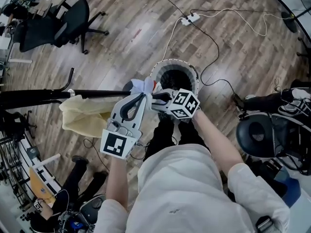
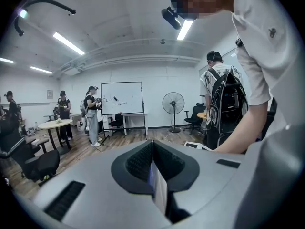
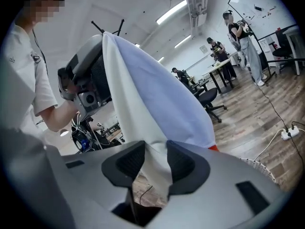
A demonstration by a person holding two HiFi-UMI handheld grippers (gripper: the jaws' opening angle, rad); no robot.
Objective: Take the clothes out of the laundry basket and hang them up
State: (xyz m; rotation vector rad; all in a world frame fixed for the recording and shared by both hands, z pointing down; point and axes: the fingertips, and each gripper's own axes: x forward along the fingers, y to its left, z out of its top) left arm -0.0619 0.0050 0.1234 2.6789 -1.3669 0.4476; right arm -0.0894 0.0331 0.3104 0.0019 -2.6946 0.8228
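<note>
A white and pale-blue garment [image 1: 145, 85] with a red bit hangs over the round white laundry basket [image 1: 193, 77]. My left gripper [image 1: 141, 97] is shut on its upper edge; a thin fold of the cloth [image 2: 159, 190] shows between its closed jaws [image 2: 153, 163]. From the right, my right gripper [image 1: 158, 100] meets the same garment. In the right gripper view the cloth [image 3: 152, 104] drapes down from the left gripper [image 3: 88, 82] and runs between my right jaws [image 3: 155, 163], which stand apart with a gap beside it. A yellow garment [image 1: 82, 113] hangs on the black rail [image 1: 53, 95].
A black office chair [image 1: 58, 25] stands at the far left. A power strip [image 1: 190, 19] and its cables trail across the wood floor behind the basket. Another chair [image 1: 262, 135] and gear crowd the right. Racks and equipment fill the left edge [image 1: 19, 144]. Several people stand by a whiteboard [image 2: 121, 98].
</note>
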